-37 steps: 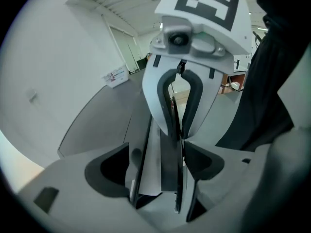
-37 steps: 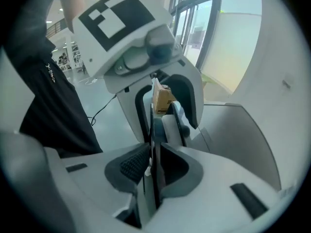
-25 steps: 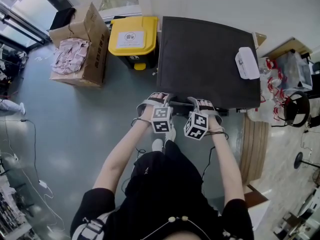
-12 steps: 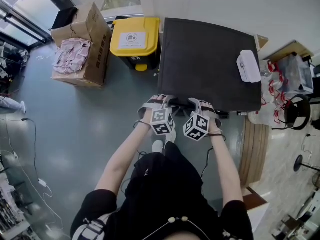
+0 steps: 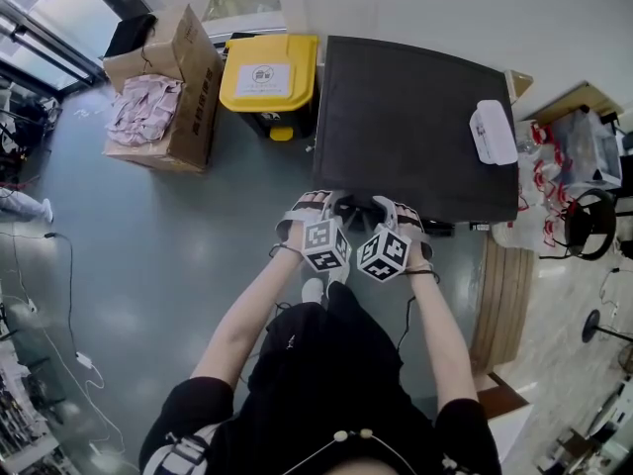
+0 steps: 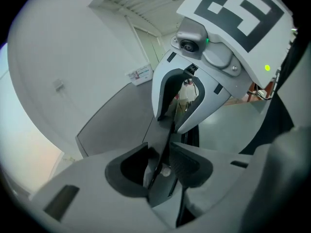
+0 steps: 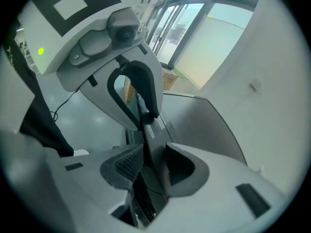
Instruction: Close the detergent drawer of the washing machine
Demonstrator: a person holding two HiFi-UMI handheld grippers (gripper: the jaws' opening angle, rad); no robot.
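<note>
At the near edge of the washing machine, both tongs have just gone from wide open to partly shut, and their jaws are closing now. The left tongs and right tongs have also drawn a little nearer each other and rolled inward since a second ago, while hardly shifting place. Each gripper view shows the same thing between its jaws: a thin, dark, flat edge of the drawer. The drawer juts out from the machine's front, between the two hands. The pads stand close on either side of that edge, but I judge they are not clamped on it yet. That suggests a hold is being taken and the push toward the far side has not begun.

The machine's top is a matte, dark grey slab with rounded corners. The drawer edge looks like smooth hard plastic, narrow as a blade from this angle. One pad in each pair is ribbed and dark, and the shells around them are pale grey plastic.
</note>
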